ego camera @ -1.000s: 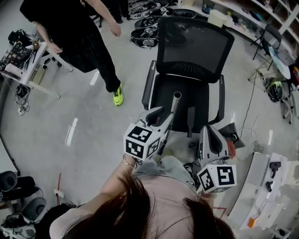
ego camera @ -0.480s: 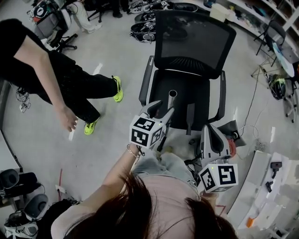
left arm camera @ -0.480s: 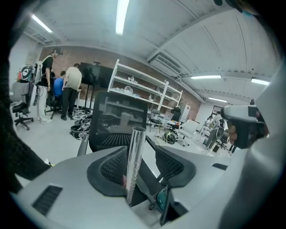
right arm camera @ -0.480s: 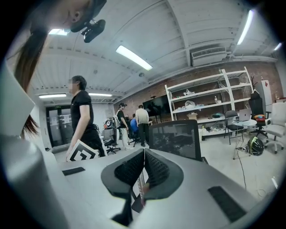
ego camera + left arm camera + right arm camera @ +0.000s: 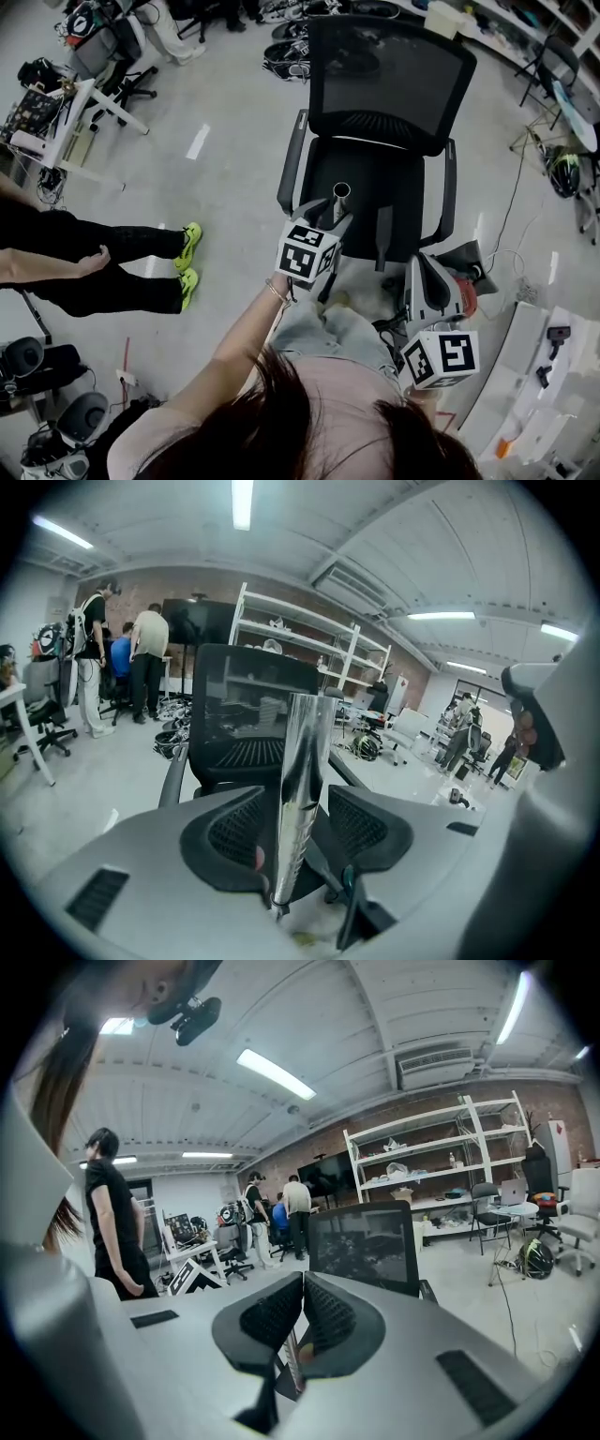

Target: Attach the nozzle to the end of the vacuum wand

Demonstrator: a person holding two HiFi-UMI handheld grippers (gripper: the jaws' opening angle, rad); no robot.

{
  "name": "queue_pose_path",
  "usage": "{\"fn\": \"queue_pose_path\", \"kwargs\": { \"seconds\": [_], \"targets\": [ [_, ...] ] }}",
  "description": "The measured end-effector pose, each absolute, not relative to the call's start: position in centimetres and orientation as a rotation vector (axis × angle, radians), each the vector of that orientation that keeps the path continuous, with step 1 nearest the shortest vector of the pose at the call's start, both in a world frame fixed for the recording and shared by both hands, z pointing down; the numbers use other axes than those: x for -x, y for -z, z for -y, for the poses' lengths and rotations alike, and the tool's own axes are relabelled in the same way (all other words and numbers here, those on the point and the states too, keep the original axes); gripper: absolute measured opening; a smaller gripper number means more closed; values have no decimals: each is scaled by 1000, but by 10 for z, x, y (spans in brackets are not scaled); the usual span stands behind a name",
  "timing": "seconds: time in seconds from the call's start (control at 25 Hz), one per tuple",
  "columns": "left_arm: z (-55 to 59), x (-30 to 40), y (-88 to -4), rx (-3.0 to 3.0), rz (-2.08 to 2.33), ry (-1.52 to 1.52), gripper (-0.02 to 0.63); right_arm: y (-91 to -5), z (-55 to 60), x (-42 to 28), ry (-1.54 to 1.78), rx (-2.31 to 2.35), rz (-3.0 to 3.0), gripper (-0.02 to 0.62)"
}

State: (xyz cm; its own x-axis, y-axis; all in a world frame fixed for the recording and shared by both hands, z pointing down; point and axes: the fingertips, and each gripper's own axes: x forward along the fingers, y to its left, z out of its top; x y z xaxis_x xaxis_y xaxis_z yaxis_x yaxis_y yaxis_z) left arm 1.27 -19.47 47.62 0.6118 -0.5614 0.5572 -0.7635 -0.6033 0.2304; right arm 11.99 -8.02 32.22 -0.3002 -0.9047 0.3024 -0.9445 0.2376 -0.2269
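A shiny silver vacuum wand point(image 5: 300, 761) stands upright in front of a black office chair point(image 5: 389, 84), its open top end point(image 5: 341, 190) over the seat. My left gripper point(image 5: 323, 214) is around the wand point(image 5: 295, 801); its jaws are opening, and small gaps show between the tube and both pads. A slim dark grey piece point(image 5: 380, 236), possibly the nozzle, lies on the seat to the wand's right. My right gripper point(image 5: 424, 262) hangs by the chair's right front corner, shut point(image 5: 302, 1283) with nothing between its pads.
A person in black with yellow-green shoes point(image 5: 190, 246) stands at the left. Desks point(image 5: 56, 112) with gear fill the upper left. A helmet point(image 5: 562, 173) and folding chair are at the right, and a white bench point(image 5: 534, 375) at the lower right. Shelves point(image 5: 309, 639) line the far wall.
My left gripper slid down the wand and its jaws spread apart. The right gripper sank a little. The person in black walked from the upper left to the left edge.
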Motion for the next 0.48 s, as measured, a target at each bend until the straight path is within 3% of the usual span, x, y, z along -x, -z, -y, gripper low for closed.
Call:
{"fn": "queue_pose_path", "kwargs": {
  "seconds": [0.48],
  "targets": [
    [207,-24,-511,-2337,1125,-665,199,-344,74,-142,-626,-1781,2357,26]
  ]
}}
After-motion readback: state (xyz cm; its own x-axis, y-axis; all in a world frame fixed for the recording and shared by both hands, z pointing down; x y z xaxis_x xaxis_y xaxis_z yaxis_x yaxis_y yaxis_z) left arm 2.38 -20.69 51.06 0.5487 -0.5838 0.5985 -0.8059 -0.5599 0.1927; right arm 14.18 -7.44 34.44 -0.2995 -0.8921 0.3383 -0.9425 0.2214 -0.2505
